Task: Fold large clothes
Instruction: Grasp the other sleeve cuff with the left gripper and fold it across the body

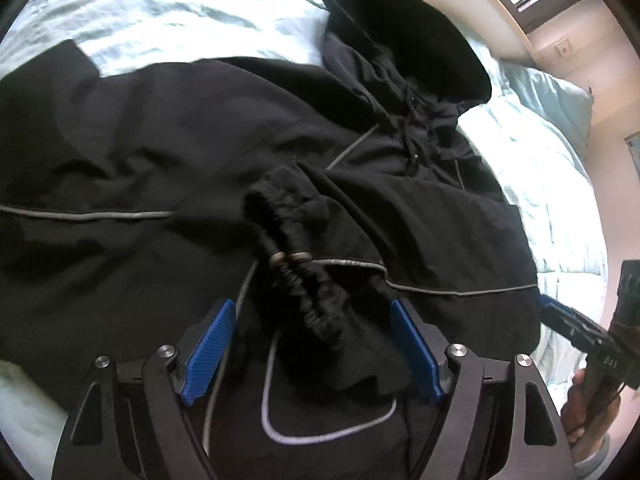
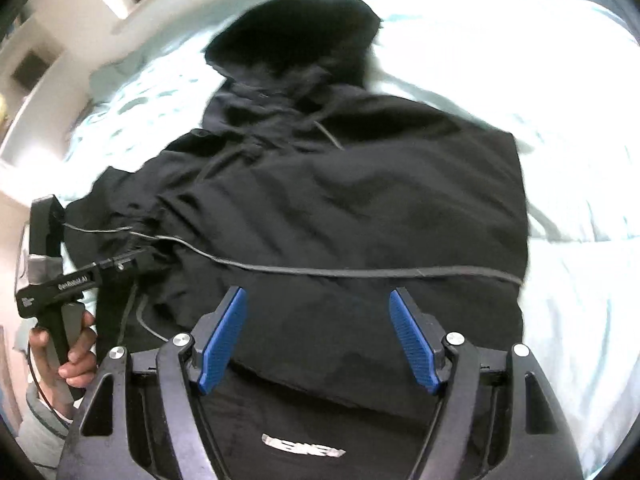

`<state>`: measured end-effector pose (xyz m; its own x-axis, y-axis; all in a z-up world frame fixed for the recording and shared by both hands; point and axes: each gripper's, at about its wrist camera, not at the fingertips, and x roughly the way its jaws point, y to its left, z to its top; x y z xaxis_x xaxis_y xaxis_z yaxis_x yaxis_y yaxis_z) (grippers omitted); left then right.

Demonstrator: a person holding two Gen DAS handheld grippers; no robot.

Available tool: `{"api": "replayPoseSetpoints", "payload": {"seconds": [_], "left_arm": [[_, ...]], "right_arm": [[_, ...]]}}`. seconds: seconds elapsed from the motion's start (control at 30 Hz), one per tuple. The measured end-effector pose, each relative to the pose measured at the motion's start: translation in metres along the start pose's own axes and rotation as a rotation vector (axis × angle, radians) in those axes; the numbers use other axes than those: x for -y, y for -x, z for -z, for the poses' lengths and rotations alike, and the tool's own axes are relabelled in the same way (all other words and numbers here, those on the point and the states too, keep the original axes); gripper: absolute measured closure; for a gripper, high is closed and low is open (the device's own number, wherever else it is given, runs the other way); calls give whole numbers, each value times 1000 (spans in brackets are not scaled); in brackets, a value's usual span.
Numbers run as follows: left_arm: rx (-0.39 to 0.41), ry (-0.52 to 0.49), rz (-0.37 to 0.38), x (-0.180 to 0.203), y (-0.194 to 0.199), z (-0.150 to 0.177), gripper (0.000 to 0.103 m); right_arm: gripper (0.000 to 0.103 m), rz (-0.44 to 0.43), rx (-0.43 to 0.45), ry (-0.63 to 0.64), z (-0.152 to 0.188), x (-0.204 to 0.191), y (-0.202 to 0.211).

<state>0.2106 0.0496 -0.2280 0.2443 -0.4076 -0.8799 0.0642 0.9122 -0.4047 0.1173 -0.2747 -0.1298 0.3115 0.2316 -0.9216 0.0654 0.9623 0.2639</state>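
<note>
Folding step: judged from the layout, one sleeve is already laid across the chest of the black jacket, so the next fold looks like the other side or the hem.
Jacket place: spread on the bed, filling the middle of both views; hood toward the upper right of the left view, top centre of the right view.
Left hand-held gripper: released, blue pads apart, straddling the gathered cuff at lower centre without pinching it.
Right hand-held gripper: released, pads wide apart above the lower part of the jacket, holding nothing.
Doing it well: grip the edge at two well-separated points, lift only enough to clear the cloth below, carry both sides over together, and lay the fold along the grey piping so it stays straight.
Risk: slippery cloth may slide and undo the folded sleeve.
Containers: none visible; the hood lies empty.
</note>
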Motion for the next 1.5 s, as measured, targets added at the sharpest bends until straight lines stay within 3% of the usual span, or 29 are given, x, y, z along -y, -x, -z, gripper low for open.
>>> {"api": "replayPoseSetpoints", "payload": {"seconds": [0.07, 0.17, 0.3, 0.37, 0.43, 0.5, 0.57, 0.63, 0.73, 0.83, 0.9, 0.97, 1.03, 1.1, 1.2, 1.33, 1.5], "left_arm": [[-9, -10, -51, 0, -8, -3, 82], [74, -8, -43, -4, 13, -11, 82], [220, 25, 1, -21, 71, -31, 83], [217, 44, 2, -35, 80, -38, 83], [137, 35, -44, -48, 64, -38, 82], [-14, 10, -155, -60, 26, -30, 82], [-55, -33, -211, -63, 4, -18, 79], [-12, -62, -222, -62, -1, -11, 78], [-4, -28, -214, -62, 8, -13, 76], [70, -25, -239, -57, 42, -12, 64], [156, -45, -295, -47, 72, -9, 59], [223, -61, -346, -34, 95, -7, 52], [229, -73, -274, -21, 100, -10, 51], [198, -94, -162, -1, 86, -15, 51], [128, -108, -105, 19, 37, -21, 51], [3, 6, -164, -12, -33, -26, 52], [-4, -14, -194, -4, -32, -30, 51]], "right_arm": [[27, 11, -11, -16, 8, -1, -7], [27, 58, -1, -16, 14, 6, -5], [27, 102, 16, 1, 8, 9, -7], [27, 135, 10, 7, 3, 8, -17], [27, 165, 6, 24, -2, 7, -32], [28, 216, -45, 60, -4, 5, -62], [28, 270, -109, 76, -1, 8, -93], [27, 276, -99, 80, 2, 12, -107], [27, 282, -122, 64, -3, 11, -102], [31, 254, -129, 41, -11, 8, -79], [31, 206, -55, 43, -21, 4, -55], [31, 235, 25, 72, -35, -1, -39], [31, 269, 69, 98, -52, -4, -38], [31, 276, 68, 102, -65, -3, -50], [31, 295, 22, 98, -75, -1, -82], [31, 294, -37, 62, -70, 12, -110], [31, 263, -58, 47, -73, 16, -98]]}}
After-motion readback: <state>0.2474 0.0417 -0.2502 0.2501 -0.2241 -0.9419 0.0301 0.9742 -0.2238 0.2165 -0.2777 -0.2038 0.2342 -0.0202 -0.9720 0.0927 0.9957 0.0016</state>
